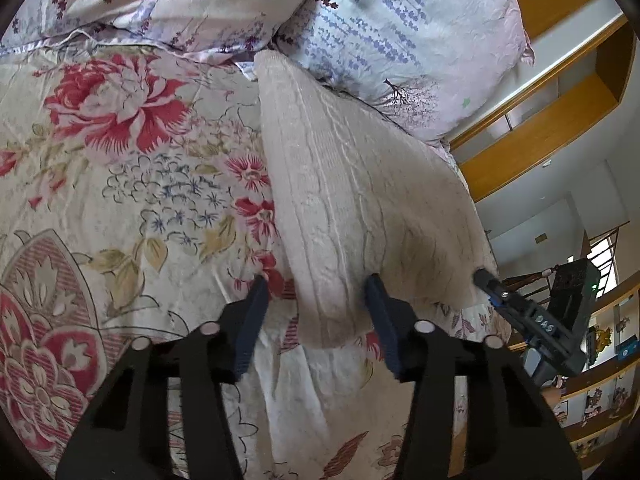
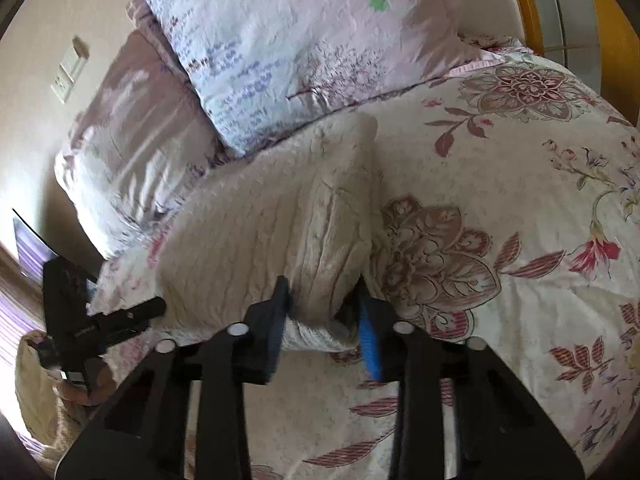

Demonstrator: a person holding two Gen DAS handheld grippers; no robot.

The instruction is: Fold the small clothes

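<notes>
The cream knit sweater (image 1: 340, 184) lies on the flowery bedspread (image 1: 120, 184), its far end up against the lavender pillow (image 1: 408, 36). The left gripper (image 1: 318, 304) has its fingers spread wide around a bunched near edge of the sweater, not pinching it as far as I can see. The right gripper (image 2: 324, 312) looks clamped on a thick fold of the sweater.

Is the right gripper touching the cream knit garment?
Touching. In the right wrist view, the right gripper has the cream knit garment bunched between both fingers, against the pads.
</notes>
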